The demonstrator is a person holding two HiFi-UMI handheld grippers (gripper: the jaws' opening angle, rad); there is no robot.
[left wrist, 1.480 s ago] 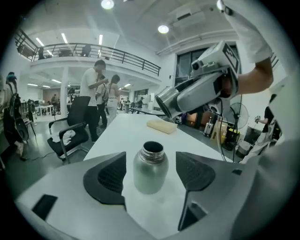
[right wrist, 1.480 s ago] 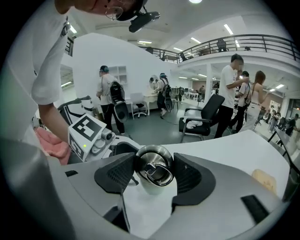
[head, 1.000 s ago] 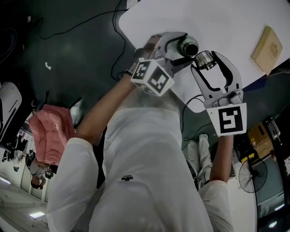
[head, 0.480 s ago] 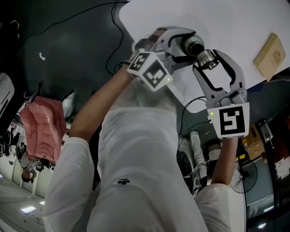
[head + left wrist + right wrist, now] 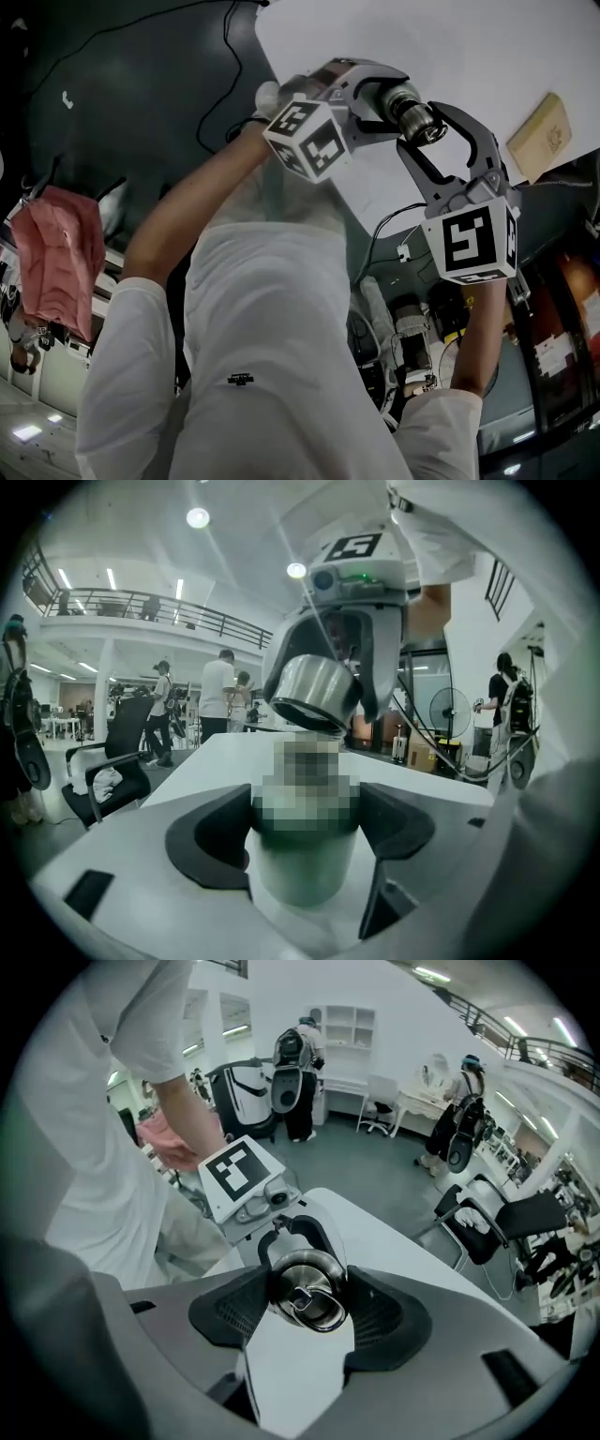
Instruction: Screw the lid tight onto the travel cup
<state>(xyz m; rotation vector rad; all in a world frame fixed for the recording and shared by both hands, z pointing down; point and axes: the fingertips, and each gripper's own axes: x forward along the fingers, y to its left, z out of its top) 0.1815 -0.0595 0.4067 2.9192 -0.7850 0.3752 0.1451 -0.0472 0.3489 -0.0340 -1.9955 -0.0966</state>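
Right now, holding the travel cup (image 5: 302, 869) by its body in the left hand-held gripper (image 5: 305, 832), with the jaws pressed against both sides. Kept off the white table (image 5: 487, 56), in the air near its edge. Gripping the steel lid (image 5: 305, 1288) across its rim in the right hand-held gripper (image 5: 309, 1312), with the jaws spread fairly wide around it and aimed steeply down at the cup's mouth.

From the left gripper view, tilted and just over the cup's top. Impossible to say whether touching or already caught on the thread, because that spot is blurred out. Probably at the stage of seating the lid, with tightening not yet done.

Main hazards from here:
- Cross-threading, if turned while canted like this. Safer to level it first.
- Slipping on the smooth metal rim, if twisted hard with little pad contact.
- Spinning the cup inside the left jaws instead of tightening, if held too lightly there.
- Dropping either piece past the table's edge, given the mid-air hold.
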